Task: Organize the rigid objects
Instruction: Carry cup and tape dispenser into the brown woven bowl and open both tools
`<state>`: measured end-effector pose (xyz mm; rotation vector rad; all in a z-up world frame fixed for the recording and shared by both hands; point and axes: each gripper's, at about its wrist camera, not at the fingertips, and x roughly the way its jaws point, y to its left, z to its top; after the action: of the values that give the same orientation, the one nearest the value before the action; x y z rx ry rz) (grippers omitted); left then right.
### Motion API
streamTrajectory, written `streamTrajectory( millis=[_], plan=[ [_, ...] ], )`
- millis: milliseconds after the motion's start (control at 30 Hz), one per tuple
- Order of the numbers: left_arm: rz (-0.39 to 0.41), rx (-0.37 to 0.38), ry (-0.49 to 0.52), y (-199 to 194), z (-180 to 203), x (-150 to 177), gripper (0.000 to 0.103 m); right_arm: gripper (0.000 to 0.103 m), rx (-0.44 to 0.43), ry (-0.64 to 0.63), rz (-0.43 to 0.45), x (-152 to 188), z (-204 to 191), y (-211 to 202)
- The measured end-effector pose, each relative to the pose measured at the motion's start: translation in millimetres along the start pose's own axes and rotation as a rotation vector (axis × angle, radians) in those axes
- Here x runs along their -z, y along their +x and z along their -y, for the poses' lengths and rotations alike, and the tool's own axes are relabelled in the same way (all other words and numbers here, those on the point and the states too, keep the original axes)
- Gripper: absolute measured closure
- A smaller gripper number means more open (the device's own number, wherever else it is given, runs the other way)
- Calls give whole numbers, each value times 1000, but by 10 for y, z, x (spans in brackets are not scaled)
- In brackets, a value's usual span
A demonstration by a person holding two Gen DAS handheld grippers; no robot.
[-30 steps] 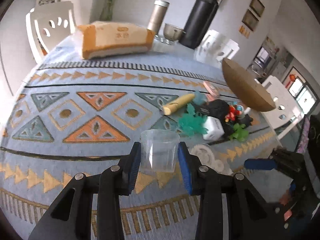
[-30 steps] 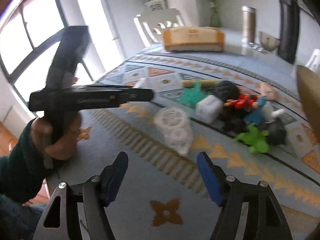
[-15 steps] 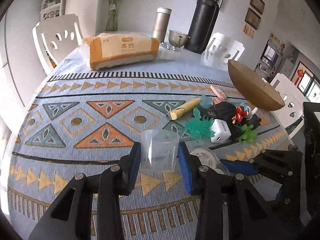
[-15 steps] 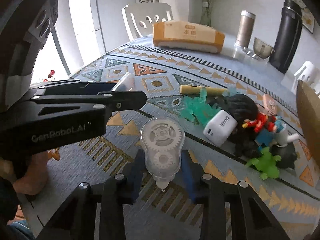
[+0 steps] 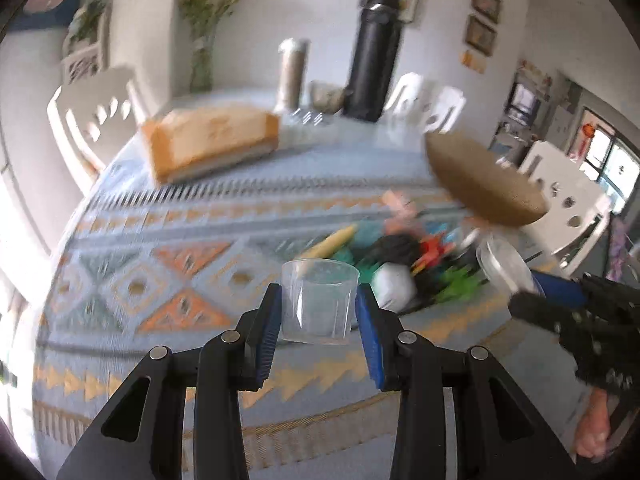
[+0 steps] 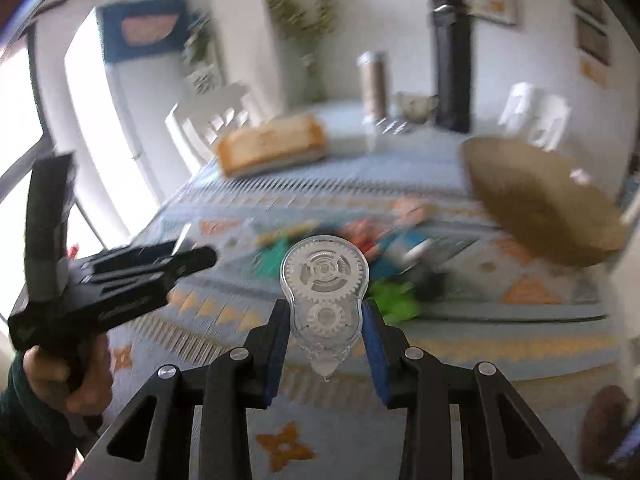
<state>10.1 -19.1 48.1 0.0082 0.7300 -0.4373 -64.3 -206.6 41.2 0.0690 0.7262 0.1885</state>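
In the left wrist view we see our left gripper (image 5: pixel 318 320) at the bottom centre of the frame, its blue pads closed against the sides of a clear plastic cup (image 5: pixel 319 300), which stands upright between them, lifted above the patterned tablecloth (image 5: pixel 160 280). At the right edge of that frame, our right gripper (image 5: pixel 532 296) reaches in, carrying a clear object whose detail is lost to blur.

In the right wrist view, the right gripper sits at the bottom centre, pads pressed on the narrow lower half of a transparent correction-tape dispenser (image 6: pixel 325 292) with white gears visible inside; it is held off the table. At the left of this frame a hand (image 6: pixel 76 376) in a dark sleeve grips the left gripper's handle.

Beyond, in the middle of both frames, lies a blurred heap of small toys (image 6: pixel 392 264). A brown basket (image 6: pixel 540 204) sits at the right, an orange tissue pack (image 5: pixel 212 140) in the upper left, and a tall black flask (image 5: pixel 374 56) at the top.
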Motion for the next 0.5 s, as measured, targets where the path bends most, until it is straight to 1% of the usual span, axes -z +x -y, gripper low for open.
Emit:
streamTrajectory(
  millis=[67,100,133,200,267,367,433,500],
  plan=[
    [34,27,43,-85,202,-211,69,68,53,54,64,-155,158,-256],
    [48,37,65,-105,311,-324,69,68,77,71,84,-238,209,-317],
    [60,51,88,-103,441,-464,69,68,124,96,117,-317,288,-439],
    [72,93,119,-41,681,-718,69,68,210,154,171,-434,470,-646],
    [69,127,132,80,873,-898,69,68,273,259,205,-545,750,-820],
    [17,186,132,403,1143,-1134,69,68,313,361,199,-646,1102,-837],
    [-25,218,142,660,1331,-1213,69,68,331,418,157,-692,1319,-700],
    [-62,227,156,883,1511,-1235,69,68,345,465,113,-686,1513,-549]
  ],
)
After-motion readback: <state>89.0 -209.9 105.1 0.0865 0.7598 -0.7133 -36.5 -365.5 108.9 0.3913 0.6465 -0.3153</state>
